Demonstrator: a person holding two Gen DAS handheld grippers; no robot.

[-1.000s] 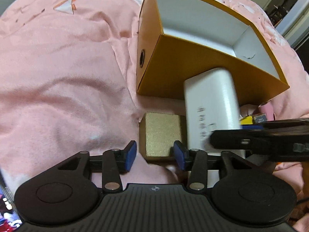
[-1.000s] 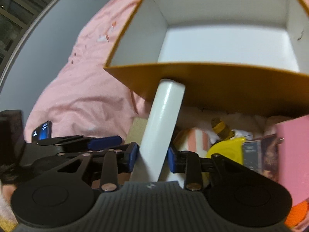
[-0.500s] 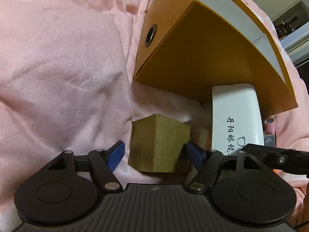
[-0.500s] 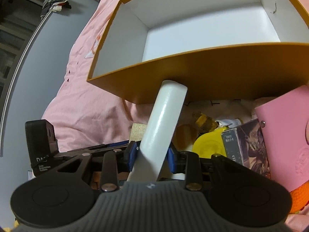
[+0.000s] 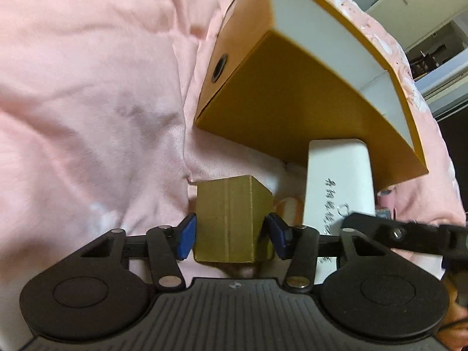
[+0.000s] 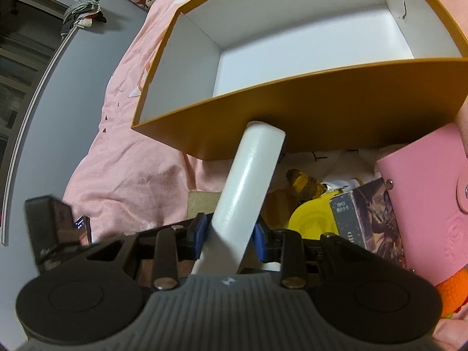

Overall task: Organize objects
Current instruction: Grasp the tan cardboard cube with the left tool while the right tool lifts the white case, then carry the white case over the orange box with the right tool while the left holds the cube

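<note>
The left gripper has its fingers pressed against both sides of a small gold cardboard box on the pink bedspread. The right gripper clamps a white glasses case, tilted, its far end just before the open orange box.

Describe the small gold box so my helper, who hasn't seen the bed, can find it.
Find the big orange box with a white inside on the pink blanket. In front of its near corner, left of the white case, sits the gold box between the left gripper's blue pads. It alone is a dull-gold cube.
</note>
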